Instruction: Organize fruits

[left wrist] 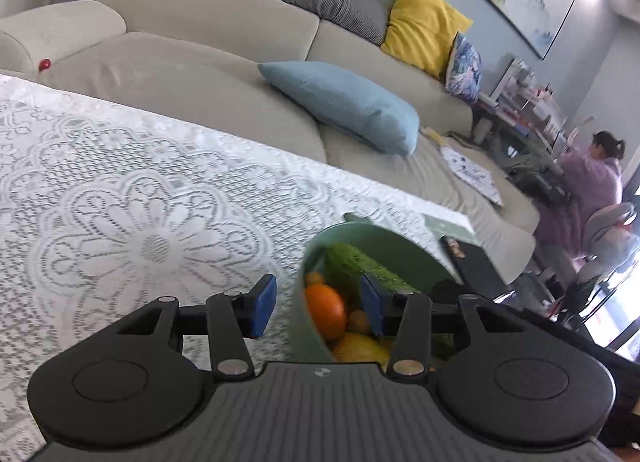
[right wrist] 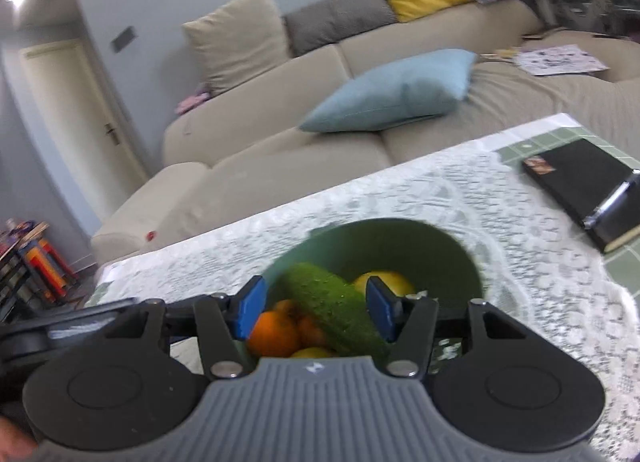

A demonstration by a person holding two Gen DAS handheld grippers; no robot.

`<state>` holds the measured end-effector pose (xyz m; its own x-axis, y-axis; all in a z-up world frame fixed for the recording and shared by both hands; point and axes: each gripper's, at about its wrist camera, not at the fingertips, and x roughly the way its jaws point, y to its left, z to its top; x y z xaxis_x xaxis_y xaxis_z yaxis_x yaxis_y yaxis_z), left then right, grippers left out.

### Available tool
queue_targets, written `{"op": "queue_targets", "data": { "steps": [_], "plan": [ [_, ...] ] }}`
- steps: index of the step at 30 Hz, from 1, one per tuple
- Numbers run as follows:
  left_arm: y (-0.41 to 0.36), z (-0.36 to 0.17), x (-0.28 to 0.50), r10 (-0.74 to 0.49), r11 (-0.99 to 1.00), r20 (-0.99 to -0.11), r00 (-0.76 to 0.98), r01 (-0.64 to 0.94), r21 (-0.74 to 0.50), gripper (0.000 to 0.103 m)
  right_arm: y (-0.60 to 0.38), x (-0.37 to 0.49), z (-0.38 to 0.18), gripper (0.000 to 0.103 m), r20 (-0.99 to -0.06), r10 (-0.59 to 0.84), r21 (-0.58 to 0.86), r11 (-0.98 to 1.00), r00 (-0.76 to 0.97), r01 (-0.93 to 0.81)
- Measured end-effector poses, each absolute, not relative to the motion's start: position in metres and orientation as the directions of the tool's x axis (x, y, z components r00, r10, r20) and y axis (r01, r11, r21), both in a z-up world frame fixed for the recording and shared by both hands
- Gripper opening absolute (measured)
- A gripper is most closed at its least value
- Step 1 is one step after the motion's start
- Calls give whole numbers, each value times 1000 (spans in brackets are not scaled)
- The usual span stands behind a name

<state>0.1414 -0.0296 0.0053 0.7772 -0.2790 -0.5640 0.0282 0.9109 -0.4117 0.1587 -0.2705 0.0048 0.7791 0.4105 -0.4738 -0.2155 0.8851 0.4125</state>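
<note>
A green bowl (left wrist: 316, 336) (right wrist: 384, 240) stands on the lace-covered table. It holds a green cucumber (right wrist: 332, 308) (left wrist: 360, 262), oranges (left wrist: 325, 312) (right wrist: 276, 334) and yellow lemons (right wrist: 384, 280) (left wrist: 360, 348). My left gripper (left wrist: 318, 310) is open, its blue pads astride the bowl's left rim, with nothing held. My right gripper (right wrist: 314, 312) is open above the bowl, its pads on either side of the cucumber without closing on it.
A white lace cloth (left wrist: 120, 202) covers the table. A black notebook with a pen (right wrist: 588, 186) lies on green tiles at the right. A beige sofa (left wrist: 200, 42) with cushions stands behind the table. A person (left wrist: 592, 182) is at the far right.
</note>
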Motion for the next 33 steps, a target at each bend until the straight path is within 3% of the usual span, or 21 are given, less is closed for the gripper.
{"op": "queue_targets", "data": {
  "steps": [3, 11, 16, 19, 24, 27, 33],
  "plan": [
    [-26, 4, 138, -265, 919, -575, 774, 22, -394, 52, -260, 158, 4, 42, -485, 426, 396, 886, 764, -242],
    [-14, 4, 124, -233, 938, -589, 774, 19, -346, 53, -245, 156, 1, 42, -509, 456, 412, 874, 730, -259],
    [-13, 16, 107, -213, 956, -567, 796, 49, -290, 53, -240, 144, 11, 42, -477, 463, 414, 868, 747, -273],
    [-14, 28, 94, -184, 971, -545, 818, 65, -230, 57, -238, 132, 24, 45, -437, 460, 398, 870, 773, -292],
    [-22, 47, 65, -95, 995, -497, 863, 79, -53, 72, -232, 107, 46, 63, -377, 442, 330, 885, 814, -327],
    [-26, 52, 48, -48, 997, -475, 879, 73, 34, 81, -224, 92, 56, 68, -352, 415, 246, 906, 839, -345],
    [-21, 53, 26, 20, 996, -431, 902, 19, 86, 89, -219, 61, 55, 77, -322, 366, 136, 931, 873, -340]
  ]
}}
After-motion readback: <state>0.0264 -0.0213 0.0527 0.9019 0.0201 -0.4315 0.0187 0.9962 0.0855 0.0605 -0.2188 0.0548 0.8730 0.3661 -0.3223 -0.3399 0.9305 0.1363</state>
